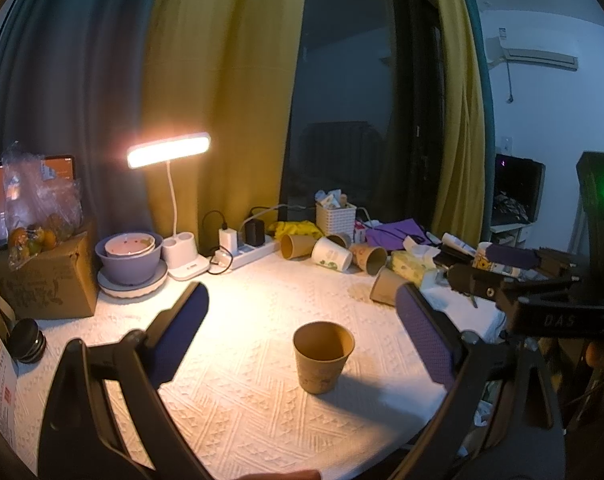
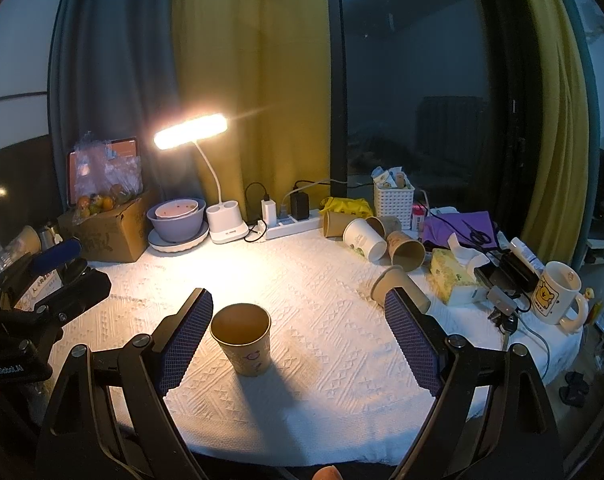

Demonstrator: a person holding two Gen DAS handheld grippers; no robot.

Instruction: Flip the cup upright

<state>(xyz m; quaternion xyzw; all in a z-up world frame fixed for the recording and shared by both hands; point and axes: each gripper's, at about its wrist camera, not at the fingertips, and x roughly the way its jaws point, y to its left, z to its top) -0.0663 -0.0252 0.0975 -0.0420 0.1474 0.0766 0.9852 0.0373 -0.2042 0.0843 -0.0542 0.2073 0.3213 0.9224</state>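
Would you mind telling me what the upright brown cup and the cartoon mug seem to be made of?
Brown cup: probably kraft paper, matte, with a thin rolled rim and a small printed design. Cartoon mug: likely glazed ceramic, with thick cream walls, a sturdy handle and a slight sheen.

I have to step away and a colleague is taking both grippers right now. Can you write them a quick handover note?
Left gripper: open, holding nothing, with the brown paper cup standing between its fingers, untouched.
Right gripper: open, holding nothing; the same cup stands near its left finger.
Done: this cup is upright, mouth up, on the white tablecloth.
Left: several cups lie on their sides at the back right: a brown cup nearest, a white cup, and another brown one. If they count, the nearest looks like the easiest next pick.
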